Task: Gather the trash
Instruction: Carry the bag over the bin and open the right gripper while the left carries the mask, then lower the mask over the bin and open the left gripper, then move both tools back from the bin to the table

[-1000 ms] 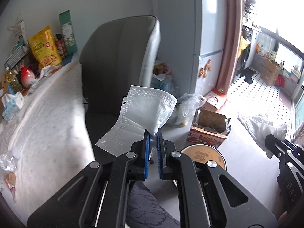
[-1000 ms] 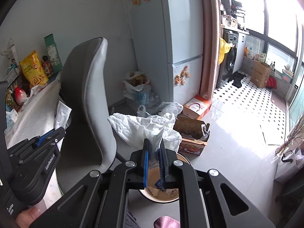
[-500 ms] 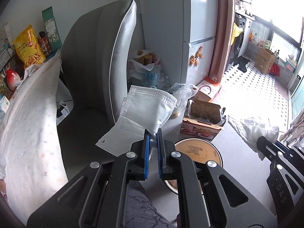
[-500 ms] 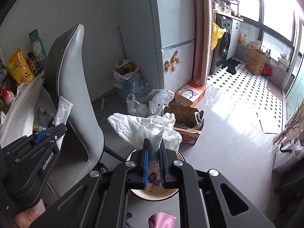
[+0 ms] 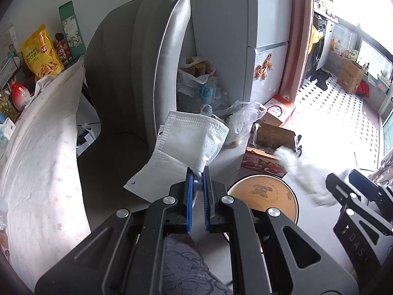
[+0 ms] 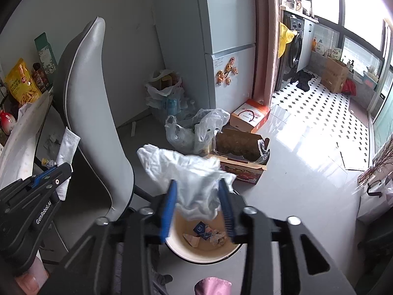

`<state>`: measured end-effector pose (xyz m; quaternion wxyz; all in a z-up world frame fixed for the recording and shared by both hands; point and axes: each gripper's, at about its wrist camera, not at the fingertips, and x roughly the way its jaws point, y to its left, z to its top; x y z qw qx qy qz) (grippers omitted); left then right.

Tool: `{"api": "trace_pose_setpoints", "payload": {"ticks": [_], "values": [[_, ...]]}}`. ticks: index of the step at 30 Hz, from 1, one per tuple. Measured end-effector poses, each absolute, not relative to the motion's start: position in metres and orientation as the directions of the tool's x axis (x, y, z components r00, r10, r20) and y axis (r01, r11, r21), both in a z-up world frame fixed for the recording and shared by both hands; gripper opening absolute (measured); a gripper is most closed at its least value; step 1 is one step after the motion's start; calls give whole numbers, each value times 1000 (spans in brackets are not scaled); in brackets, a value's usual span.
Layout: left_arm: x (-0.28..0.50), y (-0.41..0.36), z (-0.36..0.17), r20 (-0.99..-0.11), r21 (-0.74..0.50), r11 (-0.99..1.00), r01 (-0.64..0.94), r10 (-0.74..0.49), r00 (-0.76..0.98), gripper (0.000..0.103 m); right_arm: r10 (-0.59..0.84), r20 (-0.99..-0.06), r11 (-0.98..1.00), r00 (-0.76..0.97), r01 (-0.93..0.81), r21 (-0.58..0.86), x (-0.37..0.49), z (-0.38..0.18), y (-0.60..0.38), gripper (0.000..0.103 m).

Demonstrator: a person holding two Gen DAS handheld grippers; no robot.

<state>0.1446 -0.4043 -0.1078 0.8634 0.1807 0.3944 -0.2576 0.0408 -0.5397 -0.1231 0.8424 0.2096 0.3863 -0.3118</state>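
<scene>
A: R gripper (image 6: 197,209) just opened. Half a sec ago my jaws were pinched on the crumpled tissue (image 6: 194,179), now they're spread wide w/ the wad loose between them, right above the bin (image 6: 186,252).

B: So it's dropping?

A: Looks like it, can't tell if it's touching a pad or already falling. It's blurred in the L cam, so prob moving. Bin's directly under, some scraps on its bottom already.

B: And L side?

A: L gripper (image 5: 197,193) is nearly closed, clamped on the corner of the face mask (image 5: 189,147), same as 1 s ago. Mask sticks up and fwd from the pads, over the floor just left of the bin rim, in front of the grey chair (image 5: 137,73).

B: So one item down?

A: I'd say tissue's as good as collected if it falls straight. Mask's next: I need to swing L over the bin mouth before I let go, else it flutters onto the floor. Mask's light and flat, it'll drift.
</scene>
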Motion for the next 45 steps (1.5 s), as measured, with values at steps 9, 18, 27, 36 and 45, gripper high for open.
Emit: {"api": "trace_pose_setpoints", "payload": {"ticks": [9, 18, 27, 36, 45], "values": [[137, -418, -112, -784, 103, 777, 622, -322, 531, 8, -384, -793, 668, 474, 735, 116, 14, -125, -551, 43], [101, -456, -113, -799, 78, 699, 711, -383, 464, 8, -435, -794, 592, 425, 799, 103, -39, -120, -572, 43], [67, -483, -112, -804, 41, 627, 778, -442, 398, 20, -472, -776, 535, 418, 836, 125, -80, -111, -590, 43], [67, -479, -102, -781, 40, 643, 764, -457, 426, 55, -468, -773, 528, 428, 837, 144, -92, -111, -590, 43], [93, -437, -73, -736, 49, 728, 683, -436, 517, 74, -464, -750, 567, 471, 808, 156, -80, -98, -575, 48]]}}
